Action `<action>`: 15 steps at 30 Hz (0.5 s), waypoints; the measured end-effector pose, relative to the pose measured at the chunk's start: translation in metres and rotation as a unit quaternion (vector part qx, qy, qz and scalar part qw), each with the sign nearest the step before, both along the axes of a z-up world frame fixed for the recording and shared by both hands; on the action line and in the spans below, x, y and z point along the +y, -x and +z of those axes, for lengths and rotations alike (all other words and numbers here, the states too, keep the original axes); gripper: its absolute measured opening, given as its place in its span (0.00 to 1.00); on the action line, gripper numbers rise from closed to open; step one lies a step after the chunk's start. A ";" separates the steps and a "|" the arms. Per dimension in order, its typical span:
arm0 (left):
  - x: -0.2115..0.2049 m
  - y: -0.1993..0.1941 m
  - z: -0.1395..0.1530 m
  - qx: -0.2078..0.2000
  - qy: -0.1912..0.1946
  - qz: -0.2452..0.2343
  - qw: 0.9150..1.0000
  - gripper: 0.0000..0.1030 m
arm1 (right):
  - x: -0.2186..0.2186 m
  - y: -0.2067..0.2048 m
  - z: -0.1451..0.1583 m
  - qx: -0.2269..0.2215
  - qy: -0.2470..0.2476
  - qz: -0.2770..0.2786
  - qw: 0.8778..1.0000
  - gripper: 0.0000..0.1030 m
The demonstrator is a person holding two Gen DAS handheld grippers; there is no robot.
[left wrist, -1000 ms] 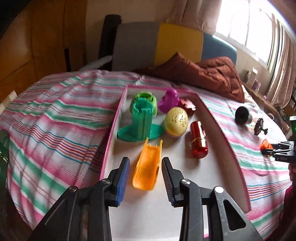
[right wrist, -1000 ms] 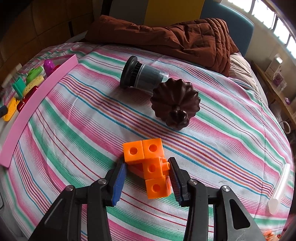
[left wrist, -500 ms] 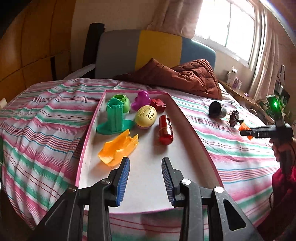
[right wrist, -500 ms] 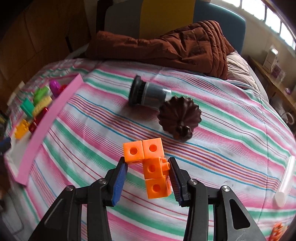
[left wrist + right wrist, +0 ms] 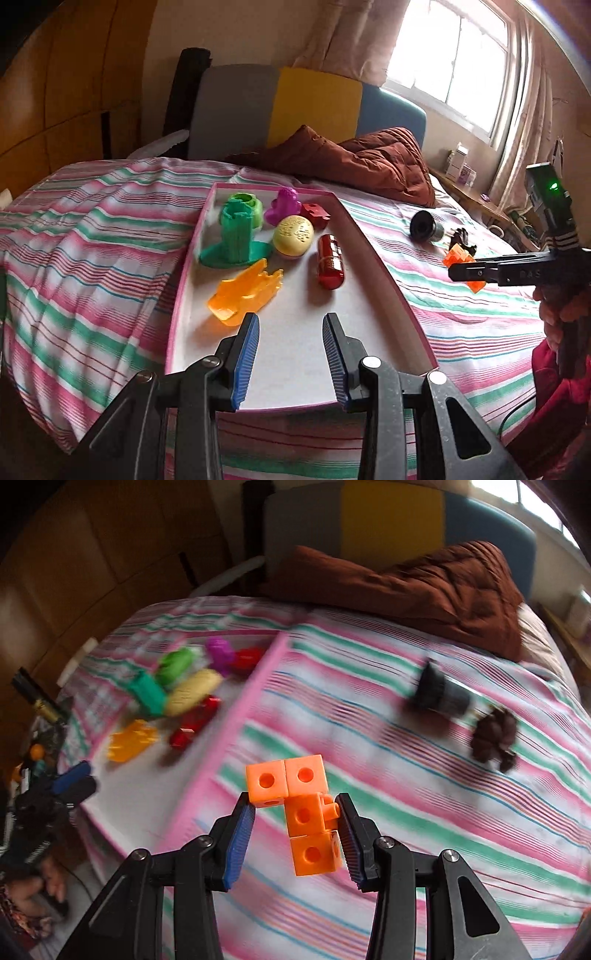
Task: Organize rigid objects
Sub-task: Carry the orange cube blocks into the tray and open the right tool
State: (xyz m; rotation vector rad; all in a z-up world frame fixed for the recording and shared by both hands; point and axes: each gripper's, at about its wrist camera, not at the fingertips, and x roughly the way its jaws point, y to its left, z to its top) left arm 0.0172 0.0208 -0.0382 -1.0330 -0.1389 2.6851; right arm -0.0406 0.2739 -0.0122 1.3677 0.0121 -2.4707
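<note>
Left wrist: near tray [image 5: 384, 266] end, faces headboard. Right wrist: above bedspread [image 5: 406, 738], tray [image 5: 236, 716] to its left. Both see tray.

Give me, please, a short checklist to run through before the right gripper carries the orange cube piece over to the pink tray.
1. Grip on the orange cube piece: the right gripper is closed on it, lifted off the bedspread; ok.
2. Bare floor in the pink tray: its near half is free; ok.
3. Left gripper: open, empty, hanging over the tray's near end, where the piece might land; not ok.
4. Toys already in the tray, such as the red capsule: grouped at the far end; ok.
5. Grip firmness: only one side touches a pad; cannot tell.
</note>
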 end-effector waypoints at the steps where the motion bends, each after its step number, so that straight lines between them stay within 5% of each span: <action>1: -0.002 0.001 0.000 -0.002 -0.001 0.003 1.000 0.34 | -0.011 -0.001 0.002 0.001 0.004 0.008 1.000 0.44; 15: -0.030 0.002 -0.003 -0.012 -0.011 0.059 0.998 0.34 | -0.127 0.004 -0.014 -0.027 -0.008 0.083 0.996 0.44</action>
